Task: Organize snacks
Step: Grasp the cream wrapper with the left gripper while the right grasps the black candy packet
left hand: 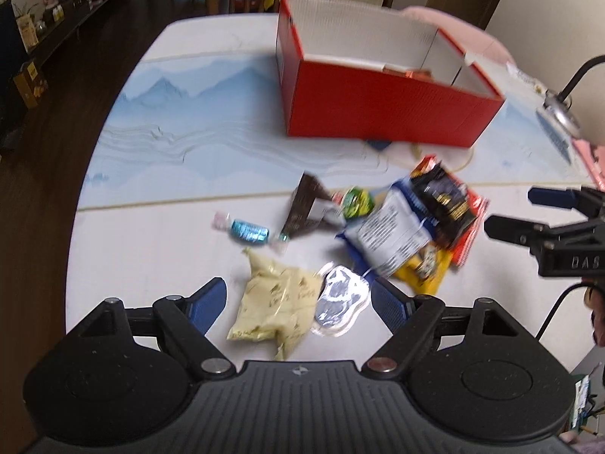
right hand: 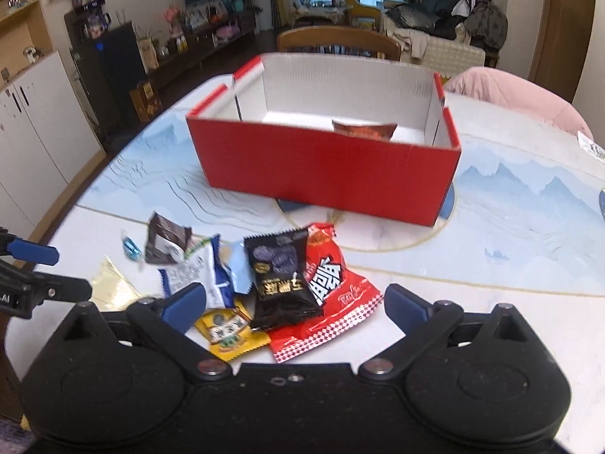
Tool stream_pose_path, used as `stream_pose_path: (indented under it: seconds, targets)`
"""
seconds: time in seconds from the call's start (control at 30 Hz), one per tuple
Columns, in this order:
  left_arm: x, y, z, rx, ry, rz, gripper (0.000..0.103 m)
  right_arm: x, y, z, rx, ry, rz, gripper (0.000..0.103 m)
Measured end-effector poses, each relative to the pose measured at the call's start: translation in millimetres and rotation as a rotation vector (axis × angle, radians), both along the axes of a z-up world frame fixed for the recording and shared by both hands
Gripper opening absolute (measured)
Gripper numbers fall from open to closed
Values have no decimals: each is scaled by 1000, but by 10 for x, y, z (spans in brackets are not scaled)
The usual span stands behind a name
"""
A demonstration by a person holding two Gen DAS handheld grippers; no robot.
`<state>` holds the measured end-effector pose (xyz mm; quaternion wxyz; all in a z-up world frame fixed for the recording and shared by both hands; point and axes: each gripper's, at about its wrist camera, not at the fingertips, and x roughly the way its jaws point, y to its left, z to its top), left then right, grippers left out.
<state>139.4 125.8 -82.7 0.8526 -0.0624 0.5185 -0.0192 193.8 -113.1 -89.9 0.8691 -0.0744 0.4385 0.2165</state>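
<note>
A red box (left hand: 382, 102) with a white inside stands on the table; it also shows in the right wrist view (right hand: 325, 174), holding one orange-brown packet (right hand: 365, 129). My left gripper (left hand: 298, 299) is open, its fingers either side of a pale yellow packet (left hand: 274, 308) and a silver packet (left hand: 340, 300). My right gripper (right hand: 295, 302) is open above a black packet (right hand: 281, 274), a red packet (right hand: 329, 295) and a yellow packet (right hand: 230, 335). A blue-white packet (left hand: 393, 234), a brown packet (left hand: 306, 208) and a blue candy (left hand: 247, 230) lie in the pile.
A wooden chair (right hand: 338, 43) stands behind the table. A pink cushion (right hand: 518, 94) sits at the far right. A lamp head (left hand: 559, 109) is at the table's right edge. The right gripper shows at the right of the left wrist view (left hand: 537, 212).
</note>
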Motion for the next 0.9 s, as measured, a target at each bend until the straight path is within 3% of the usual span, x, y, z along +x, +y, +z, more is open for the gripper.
stream_pose_path:
  seconds: [0.37, 0.9]
  targets:
    - [60, -32, -324, 61, 95, -68, 84, 227, 277, -311, -114, 138, 98, 84]
    - [190, -1, -532, 120, 151, -97, 84, 476, 465, -355, -161, 175, 189, 67]
